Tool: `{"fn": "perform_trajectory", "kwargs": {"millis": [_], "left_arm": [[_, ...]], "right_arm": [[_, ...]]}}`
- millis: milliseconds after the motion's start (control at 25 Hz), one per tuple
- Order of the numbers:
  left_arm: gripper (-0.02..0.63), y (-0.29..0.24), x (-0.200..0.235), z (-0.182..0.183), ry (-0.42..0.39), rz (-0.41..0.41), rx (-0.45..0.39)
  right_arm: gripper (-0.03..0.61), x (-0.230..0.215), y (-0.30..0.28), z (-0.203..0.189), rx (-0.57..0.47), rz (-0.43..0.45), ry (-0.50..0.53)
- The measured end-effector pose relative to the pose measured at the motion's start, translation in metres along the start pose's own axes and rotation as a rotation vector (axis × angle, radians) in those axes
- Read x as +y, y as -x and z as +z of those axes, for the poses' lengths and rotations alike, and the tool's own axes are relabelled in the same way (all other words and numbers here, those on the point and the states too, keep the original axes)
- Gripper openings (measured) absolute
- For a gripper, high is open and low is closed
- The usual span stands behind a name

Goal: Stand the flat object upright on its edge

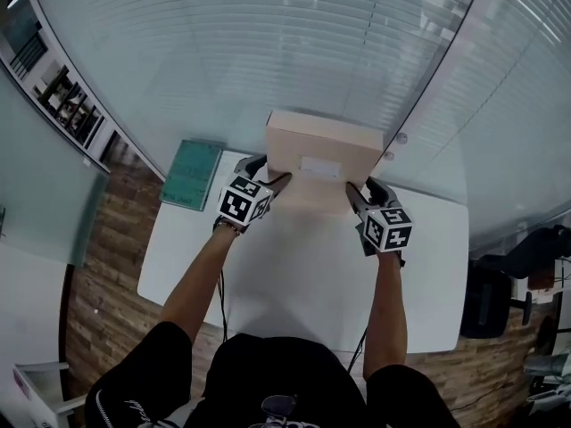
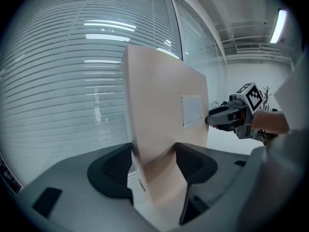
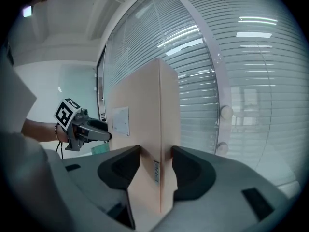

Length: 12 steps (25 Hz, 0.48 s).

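Both tongs clamp the box [image 1: 321,154]: left tongs [image 1: 272,178] on its left end, right tongs [image 1: 357,190] on its right, jaws wide. It stands upright by the bench's [image 1: 303,279] far edge. Its cardboard looks stiff, light and smooth, so the ends seem the best hold.

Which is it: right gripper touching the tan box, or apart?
Touching: the right gripper view shows the right gripper clamping the tan box, both jaws against it.

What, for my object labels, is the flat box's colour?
The box is pale beige; best in head view.
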<state>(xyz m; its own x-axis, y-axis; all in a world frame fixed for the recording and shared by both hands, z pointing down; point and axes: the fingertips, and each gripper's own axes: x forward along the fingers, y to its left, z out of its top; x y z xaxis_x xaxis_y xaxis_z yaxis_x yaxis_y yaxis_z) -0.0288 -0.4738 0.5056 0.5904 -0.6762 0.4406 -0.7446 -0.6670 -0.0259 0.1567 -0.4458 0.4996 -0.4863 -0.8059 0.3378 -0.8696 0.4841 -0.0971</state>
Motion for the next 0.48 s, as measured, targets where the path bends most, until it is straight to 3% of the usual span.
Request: {"fn": "perform_trajectory", "kwargs": {"millis": [480], "left_arm": [[0.302, 0.018, 0.075, -0.007, -0.002, 0.035, 0.013]], "right_arm": [[0.224, 0.041, -0.063, 0.022, 0.005, -0.008, 0.014]]}}
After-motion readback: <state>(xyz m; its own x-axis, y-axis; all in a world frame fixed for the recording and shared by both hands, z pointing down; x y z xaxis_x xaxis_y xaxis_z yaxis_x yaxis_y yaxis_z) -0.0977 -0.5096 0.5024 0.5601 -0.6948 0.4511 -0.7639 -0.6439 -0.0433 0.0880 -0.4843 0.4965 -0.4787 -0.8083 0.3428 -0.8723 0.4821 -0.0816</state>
